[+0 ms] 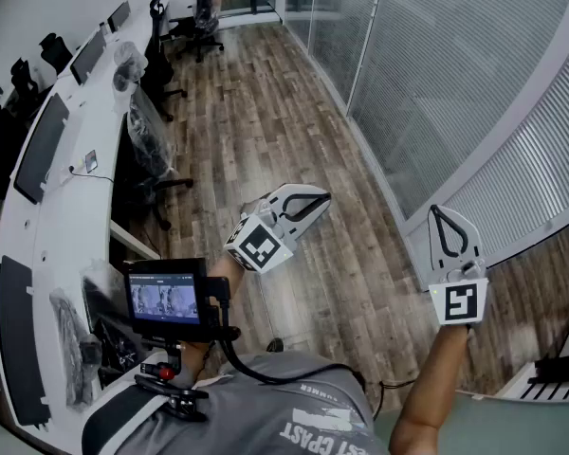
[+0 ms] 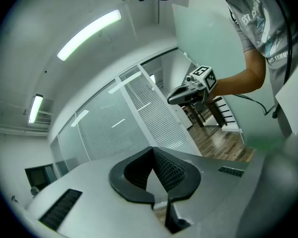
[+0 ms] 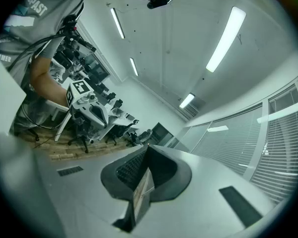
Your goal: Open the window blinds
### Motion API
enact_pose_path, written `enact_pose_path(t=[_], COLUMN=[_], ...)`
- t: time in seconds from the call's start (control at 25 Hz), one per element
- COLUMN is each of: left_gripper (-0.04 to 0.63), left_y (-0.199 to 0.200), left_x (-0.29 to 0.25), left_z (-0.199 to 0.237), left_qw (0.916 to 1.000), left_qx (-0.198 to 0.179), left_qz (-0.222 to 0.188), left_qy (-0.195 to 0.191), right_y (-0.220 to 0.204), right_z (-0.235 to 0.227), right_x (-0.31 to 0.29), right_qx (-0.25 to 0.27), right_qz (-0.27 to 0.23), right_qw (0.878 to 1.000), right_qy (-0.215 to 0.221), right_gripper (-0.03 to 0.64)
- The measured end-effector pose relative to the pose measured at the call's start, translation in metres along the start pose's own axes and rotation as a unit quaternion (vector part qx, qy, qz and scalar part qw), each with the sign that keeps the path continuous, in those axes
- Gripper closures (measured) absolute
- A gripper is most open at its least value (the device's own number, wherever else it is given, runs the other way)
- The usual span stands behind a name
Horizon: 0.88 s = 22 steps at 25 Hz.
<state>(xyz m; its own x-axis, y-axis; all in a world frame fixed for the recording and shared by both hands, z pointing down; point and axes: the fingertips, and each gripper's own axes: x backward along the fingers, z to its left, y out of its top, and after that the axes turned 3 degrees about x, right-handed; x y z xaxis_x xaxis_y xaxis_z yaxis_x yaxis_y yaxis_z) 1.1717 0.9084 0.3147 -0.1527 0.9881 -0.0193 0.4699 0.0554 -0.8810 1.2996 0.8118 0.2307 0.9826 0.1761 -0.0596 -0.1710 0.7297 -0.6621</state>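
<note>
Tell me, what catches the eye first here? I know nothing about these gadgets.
Two white handheld grippers with black-and-white marker cubes stand out, the left gripper mid-frame and the right gripper beside it, both shut and empty. To the right runs a long glass wall with lowered white blinds. A curved white desk with dark monitors lines the left, over a wooden floor.

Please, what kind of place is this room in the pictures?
Probably an open-plan office: a long white desk carrying monitors, office chairs beside it, and glass walls hung with blinds.
</note>
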Motion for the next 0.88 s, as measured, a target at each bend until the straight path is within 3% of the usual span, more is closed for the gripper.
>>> enact_pose_path(t=[0.52, 0.88], left_gripper=[0.592, 0.592], left_y=[-0.030, -0.056], left_x=[0.015, 0.007], left_z=[0.052, 0.072], left_qw=[1.0000, 0.9997], left_qx=[0.002, 0.008], left_qz=[0.001, 0.014], left_qy=[0.006, 0.016], right_y=[0.010, -0.007], right_z=[0.011, 0.001], right_x=[-0.061, -0.086], right_qx=[-0.004, -0.056], right_qz=[-0.011, -0.043], right_qw=[1.000, 0.997], right_qy=[-0.001, -0.020], right_gripper=[0.621, 0.621])
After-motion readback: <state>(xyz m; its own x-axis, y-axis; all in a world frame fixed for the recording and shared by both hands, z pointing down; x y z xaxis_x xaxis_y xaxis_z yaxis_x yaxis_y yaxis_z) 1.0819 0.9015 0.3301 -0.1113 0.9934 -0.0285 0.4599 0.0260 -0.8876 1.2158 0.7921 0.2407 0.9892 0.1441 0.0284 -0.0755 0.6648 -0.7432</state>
